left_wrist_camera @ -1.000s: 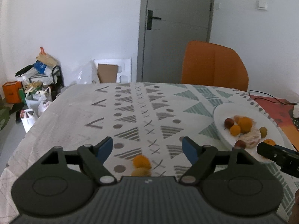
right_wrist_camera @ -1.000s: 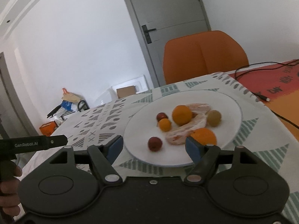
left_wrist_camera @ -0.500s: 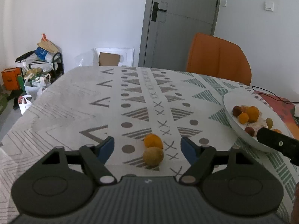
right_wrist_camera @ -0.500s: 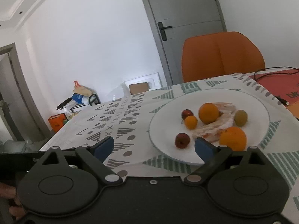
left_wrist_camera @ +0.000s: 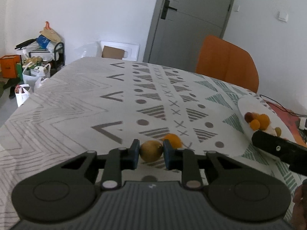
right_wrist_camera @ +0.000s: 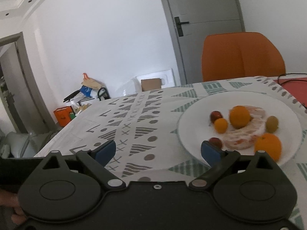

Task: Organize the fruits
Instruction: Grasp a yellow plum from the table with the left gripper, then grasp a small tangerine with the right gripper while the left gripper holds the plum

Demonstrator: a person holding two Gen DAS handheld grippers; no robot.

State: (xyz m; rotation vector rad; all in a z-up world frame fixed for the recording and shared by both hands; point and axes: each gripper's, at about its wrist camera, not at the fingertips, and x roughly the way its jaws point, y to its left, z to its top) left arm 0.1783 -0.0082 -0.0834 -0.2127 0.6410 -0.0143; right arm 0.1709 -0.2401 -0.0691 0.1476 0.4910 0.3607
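Observation:
In the left wrist view my left gripper [left_wrist_camera: 150, 151] is shut on a brown-yellow round fruit [left_wrist_camera: 150, 150], its blue pads pressing both sides, low over the patterned tablecloth [left_wrist_camera: 96, 103]. A small orange fruit [left_wrist_camera: 173, 140] lies on the cloth just behind it. To the right, a white plate [left_wrist_camera: 242, 105] carries several fruits. In the right wrist view my right gripper [right_wrist_camera: 158, 150] stands open and holds nothing, left of the white plate [right_wrist_camera: 191, 120], which bears oranges [right_wrist_camera: 239, 116], small red fruits [right_wrist_camera: 215, 116], a green fruit [right_wrist_camera: 272, 123] and a peeled citrus piece [right_wrist_camera: 241, 137].
An orange chair [right_wrist_camera: 242, 56] stands behind the table's far side, before a grey door [left_wrist_camera: 191, 19]. A red mat with black cables [left_wrist_camera: 284, 113] lies right of the plate. Bags and a rack [left_wrist_camera: 36, 57] crowd the floor at the left.
My left gripper has moved forward and down and shut on the brown-yellow fruit. My right gripper has shifted left, so the plate now sits further right, and its jaws stand wider.

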